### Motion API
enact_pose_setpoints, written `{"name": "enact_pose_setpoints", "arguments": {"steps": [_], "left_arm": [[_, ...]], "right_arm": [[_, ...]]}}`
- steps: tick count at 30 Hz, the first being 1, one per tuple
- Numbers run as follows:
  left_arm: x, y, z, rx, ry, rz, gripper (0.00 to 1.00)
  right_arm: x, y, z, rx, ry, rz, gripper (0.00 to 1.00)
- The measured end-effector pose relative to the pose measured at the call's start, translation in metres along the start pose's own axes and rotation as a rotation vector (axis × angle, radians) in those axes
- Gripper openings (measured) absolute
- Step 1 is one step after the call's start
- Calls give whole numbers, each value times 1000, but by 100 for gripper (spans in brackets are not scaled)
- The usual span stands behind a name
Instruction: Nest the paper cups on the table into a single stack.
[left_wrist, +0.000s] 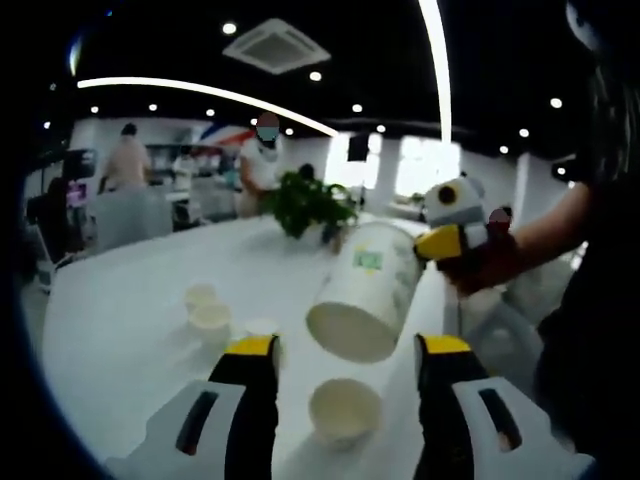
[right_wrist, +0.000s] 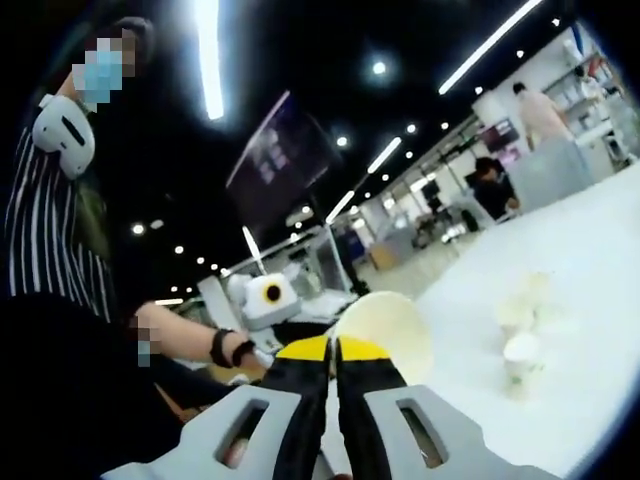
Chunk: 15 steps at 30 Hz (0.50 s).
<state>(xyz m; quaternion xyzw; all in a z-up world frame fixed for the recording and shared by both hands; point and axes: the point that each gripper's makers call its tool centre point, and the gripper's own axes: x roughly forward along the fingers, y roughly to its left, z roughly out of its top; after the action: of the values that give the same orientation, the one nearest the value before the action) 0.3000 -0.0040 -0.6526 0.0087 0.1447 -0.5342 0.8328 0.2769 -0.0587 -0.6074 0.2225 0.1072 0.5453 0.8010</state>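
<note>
Right claw (left_wrist: 440, 243): clenched on tilted cup (left_wrist: 366, 290), mouth angled down toward upright cup (left_wrist: 344, 407) between released left claw (left_wrist: 345, 350) jaws, on table (left_wrist: 120, 330).

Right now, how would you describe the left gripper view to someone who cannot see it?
The right gripper holds a tilted paper cup above a white table. A second cup stands between the open left gripper jaws.

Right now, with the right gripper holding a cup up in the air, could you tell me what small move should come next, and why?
Probably lower the held paper cup toward the cup standing between the left gripper jaws. The right gripper is shut on its rim, holding it tilted above the white table; the left gripper's jaws stand open and hold nothing, and three small cups remain unstacked farther back.
</note>
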Motion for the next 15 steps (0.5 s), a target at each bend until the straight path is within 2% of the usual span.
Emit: {"name": "enact_pose_setpoints", "arguments": {"steps": [7,15], "left_arm": [[-4,5,-2,-5,-7,41,62],[-10,8,-4,-7,-8,69,66]], "right_arm": [[-3,-3,-1,9,11,-13,0],[-6,-10,-6,-12,37,-41,0]]}}
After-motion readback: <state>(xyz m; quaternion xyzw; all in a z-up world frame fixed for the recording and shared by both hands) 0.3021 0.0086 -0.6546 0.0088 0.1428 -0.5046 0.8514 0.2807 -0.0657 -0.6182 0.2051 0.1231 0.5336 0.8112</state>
